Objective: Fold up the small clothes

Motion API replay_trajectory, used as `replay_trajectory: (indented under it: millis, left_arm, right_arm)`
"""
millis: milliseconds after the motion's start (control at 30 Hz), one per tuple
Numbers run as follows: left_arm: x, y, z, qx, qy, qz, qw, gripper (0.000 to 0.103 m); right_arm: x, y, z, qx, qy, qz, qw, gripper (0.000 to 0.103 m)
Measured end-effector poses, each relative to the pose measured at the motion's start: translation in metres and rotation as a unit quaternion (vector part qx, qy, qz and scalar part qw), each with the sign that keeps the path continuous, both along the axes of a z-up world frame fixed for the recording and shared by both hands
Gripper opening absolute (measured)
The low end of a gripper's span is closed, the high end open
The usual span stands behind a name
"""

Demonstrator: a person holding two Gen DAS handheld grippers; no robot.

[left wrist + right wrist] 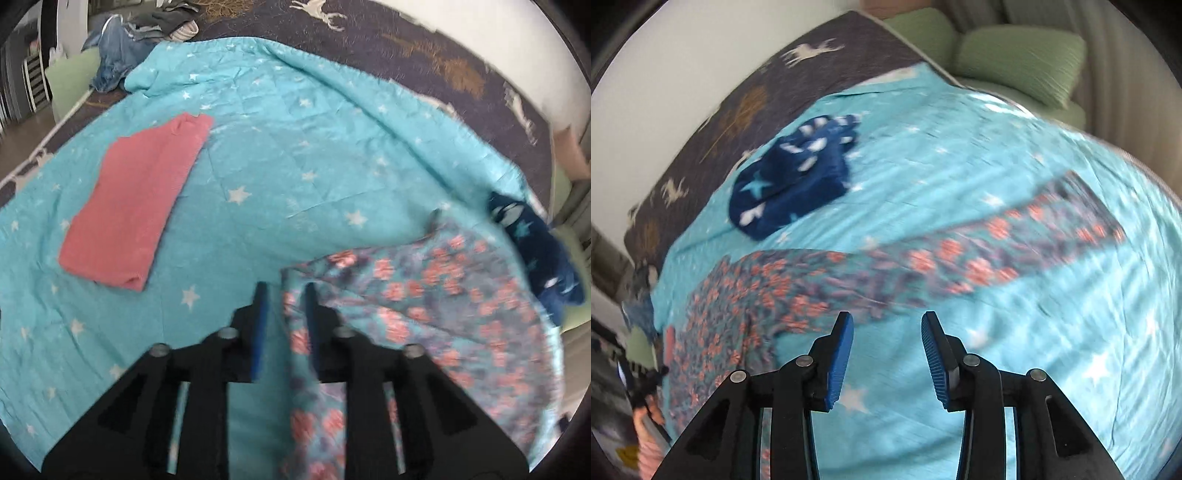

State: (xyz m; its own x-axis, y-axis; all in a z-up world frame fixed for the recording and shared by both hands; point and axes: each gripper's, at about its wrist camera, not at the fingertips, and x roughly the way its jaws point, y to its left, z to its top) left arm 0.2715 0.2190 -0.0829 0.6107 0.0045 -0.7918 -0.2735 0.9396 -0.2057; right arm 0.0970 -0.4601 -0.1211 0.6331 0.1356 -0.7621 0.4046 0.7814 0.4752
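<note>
A floral garment (424, 317) with pink flowers on blue-grey lies on the turquoise star blanket (280, 177). My left gripper (286, 295) has its jaws narrowly apart around the garment's left edge, and the cloth runs between the blue pads. In the right wrist view the same garment (849, 280) stretches across the blanket (960, 166), one long part reaching to the right. My right gripper (888, 325) is open and empty, just in front of the garment's near edge. A folded pink garment (136, 199) lies to the left.
A dark blue star-patterned garment (794, 181) lies on the blanket beyond the floral one, also in the left wrist view (535, 251). A pile of jeans and grey clothes (140, 40) sits at the far corner. Green cushions (1015, 55) stand beside the bed.
</note>
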Motion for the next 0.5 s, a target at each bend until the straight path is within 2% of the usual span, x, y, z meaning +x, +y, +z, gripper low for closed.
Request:
replay_trajectory:
  millis: [33, 100, 133, 233, 367, 500]
  left_arm:
    - [-0.005, -0.003, 0.009, 0.001, -0.008, 0.000, 1.0000, 0.033]
    - [-0.014, -0.016, 0.029, 0.011, -0.033, -0.016, 0.9993, 0.045]
    - [-0.021, -0.030, 0.041, 0.009, -0.045, -0.039, 0.9982, 0.051]
    - [-0.026, -0.065, 0.051, 0.003, -0.051, -0.095, 0.9941, 0.059]
    - [-0.039, -0.125, 0.039, 0.016, -0.037, -0.172, 0.9843, 0.063]
    - [-0.050, -0.185, 0.012, 0.068, -0.022, -0.218, 0.9734, 0.063]
  right_arm:
    - [-0.007, -0.009, -0.005, 0.012, 0.001, -0.012, 1.000, 0.039]
    - [-0.016, -0.023, -0.011, 0.028, 0.002, -0.033, 0.999, 0.039]
    - [-0.022, -0.031, -0.014, 0.036, 0.001, -0.047, 0.998, 0.039]
    - [-0.034, -0.054, -0.024, 0.072, -0.007, -0.085, 0.994, 0.041]
    - [-0.049, -0.091, -0.041, 0.138, -0.023, -0.136, 0.981, 0.047]
    - [-0.052, -0.131, -0.061, 0.202, -0.036, -0.185, 0.961, 0.053]
